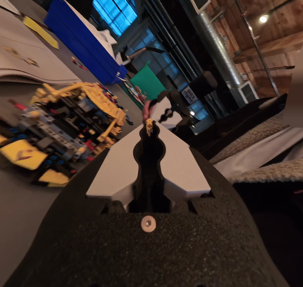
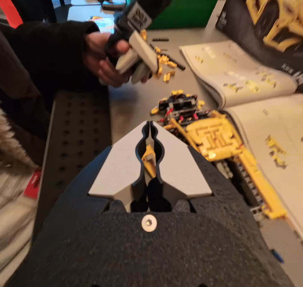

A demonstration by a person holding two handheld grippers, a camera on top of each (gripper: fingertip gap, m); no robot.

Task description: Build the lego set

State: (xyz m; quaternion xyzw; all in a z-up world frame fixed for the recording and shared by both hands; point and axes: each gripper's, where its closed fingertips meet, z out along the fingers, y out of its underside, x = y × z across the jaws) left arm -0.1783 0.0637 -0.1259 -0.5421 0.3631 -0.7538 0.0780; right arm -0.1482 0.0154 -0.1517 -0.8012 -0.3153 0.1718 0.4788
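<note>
My left gripper [image 1: 150, 123] is shut on a small yellow lego piece [image 1: 149, 127] and holds it in the air, tilted, to the right of the yellow and black lego model [image 1: 65, 123]. It also shows in the right wrist view [image 2: 154, 69], held by a hand above a pile of loose yellow pieces [image 2: 167, 62]. My right gripper [image 2: 150, 123] is shut with nothing between its tips, low over the near left side of the model [image 2: 213, 139]. It shows just beyond the yellow piece in the left wrist view [image 1: 170, 113].
An open instruction booklet [image 2: 237, 75] lies right of the model, with the set's box [image 2: 270, 25] behind it. A green bin [image 2: 180, 5] stands at the back and a blue bin [image 1: 78, 46] beside it. A black perforated board [image 2: 77, 131] lies on the left. One gripper's finger ends stand about 7 cm off the other's.
</note>
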